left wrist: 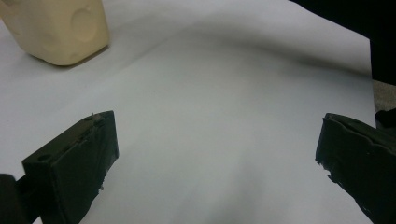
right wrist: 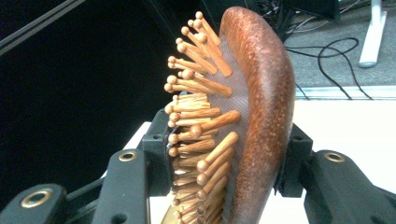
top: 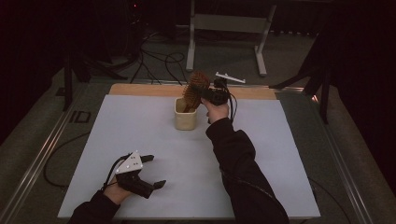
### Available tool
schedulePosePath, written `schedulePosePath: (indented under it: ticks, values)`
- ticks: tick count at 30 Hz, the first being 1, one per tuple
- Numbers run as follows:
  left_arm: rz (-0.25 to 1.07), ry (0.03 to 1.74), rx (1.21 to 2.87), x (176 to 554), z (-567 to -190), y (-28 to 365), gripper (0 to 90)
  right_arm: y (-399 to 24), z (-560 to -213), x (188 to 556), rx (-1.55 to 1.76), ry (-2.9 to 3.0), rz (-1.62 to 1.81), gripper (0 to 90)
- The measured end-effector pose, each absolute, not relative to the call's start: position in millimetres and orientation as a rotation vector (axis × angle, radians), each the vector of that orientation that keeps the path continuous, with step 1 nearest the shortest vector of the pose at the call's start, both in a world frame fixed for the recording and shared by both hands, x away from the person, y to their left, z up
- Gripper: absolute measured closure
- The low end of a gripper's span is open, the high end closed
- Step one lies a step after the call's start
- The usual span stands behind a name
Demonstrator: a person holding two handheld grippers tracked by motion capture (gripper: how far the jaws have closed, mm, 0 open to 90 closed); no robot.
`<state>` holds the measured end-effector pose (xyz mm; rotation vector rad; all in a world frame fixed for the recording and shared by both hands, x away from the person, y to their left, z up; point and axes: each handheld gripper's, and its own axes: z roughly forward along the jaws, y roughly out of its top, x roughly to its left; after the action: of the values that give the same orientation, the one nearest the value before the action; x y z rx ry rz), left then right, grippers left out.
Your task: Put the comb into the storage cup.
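A brown wooden hairbrush (top: 195,88) with peg bristles stands head-up in a cream cup (top: 185,114) at the back middle of the white sheet. My right gripper (top: 205,94) is shut on the brush head; in the right gripper view the brush (right wrist: 243,116) sits between the two jaws, bristles facing left. My left gripper (top: 155,171) rests low at the front left of the sheet, open, with nothing between its fingers (left wrist: 79,163). In the left gripper view the cup (left wrist: 58,28) stands at the top left, well beyond the jaws.
The white sheet (top: 140,140) covers a table with a wooden strip (top: 149,89) at its far edge. Cables (top: 159,60) and a white stand (top: 229,28) are on the floor behind. A dark sleeve (top: 243,163) crosses the right middle of the sheet.
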<state>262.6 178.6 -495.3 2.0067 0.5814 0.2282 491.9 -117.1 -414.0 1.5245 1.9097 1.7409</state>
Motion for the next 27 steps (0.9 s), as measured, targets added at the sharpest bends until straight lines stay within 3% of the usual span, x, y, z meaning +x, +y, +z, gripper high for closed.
schedulePosePath:
  ticks: [14,24,27]
  values:
    - [0.226,0.582,2.006,263.1,-496.1,179.4,0.0,-117.3,-415.5,493.2,1.461,1.945,1.749,43.8]
    - [0.22,0.581,2.005,263.2,-496.1,178.7,0.0,-126.9,-414.1,491.6,1.436,1.956,1.791,16.2]
    - [0.222,0.583,2.006,263.3,-496.1,178.7,0.0,-127.8,-413.5,490.2,1.428,1.981,1.76,14.2]
